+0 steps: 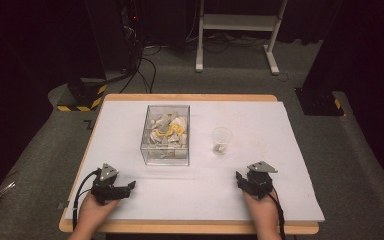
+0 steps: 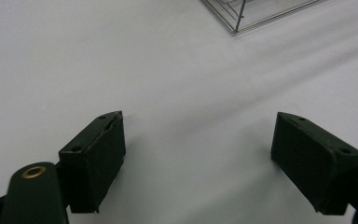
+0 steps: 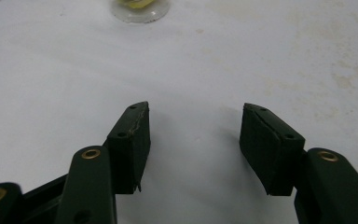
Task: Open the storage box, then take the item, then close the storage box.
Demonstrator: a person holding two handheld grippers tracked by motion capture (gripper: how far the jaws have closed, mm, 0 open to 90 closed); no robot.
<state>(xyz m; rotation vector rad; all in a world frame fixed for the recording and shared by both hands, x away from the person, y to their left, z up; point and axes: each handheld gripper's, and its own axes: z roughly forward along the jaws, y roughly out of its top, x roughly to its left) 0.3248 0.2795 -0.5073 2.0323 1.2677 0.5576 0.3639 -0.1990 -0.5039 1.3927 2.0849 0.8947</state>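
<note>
Dark curtains and grey carpet ring your workspace, with a white frame stand (image 1: pixel 237 30) at the back and black-and-yellow striped feet (image 1: pixel 80 95) on the floor at the far left. Your counter (image 1: pixel 195 200) is a wooden top covered by a pale sheet, lit evenly from above.

From the high view you have a clear box (image 1: pixel 165 135) standing near the middle of the counter, a little to your left, filled with crumpled pale pieces and one yellow piece on top. Just to its right, apart from it, stands a small clear cup (image 1: pixel 221 140), upright, with something small lying in its bottom. Your left tool (image 1: pixel 130 186) lies at the near left edge, your hand behind it, pointing toward the middle of the counter. Your right tool (image 1: pixel 239 178) sits at the near right, pointing away from you toward the cup. Both are well short of the box and the cup.

Your left gripper view adds what the high view cannot give: the left tool (image 2: pixel 198 140) has its jaws spread wide with bare sheet between them, and a corner of the box (image 2: pixel 242 18) sits at the top edge. Your right gripper view shows the right tool (image 3: pixel 193 140) with its jaws apart as well, nothing between them, and the base of the cup (image 3: pixel 140 9) straight ahead at the top, with a yellowish bit inside. That view also brings out faint brownish stains (image 3: pixel 335 74) on the sheet.
</note>
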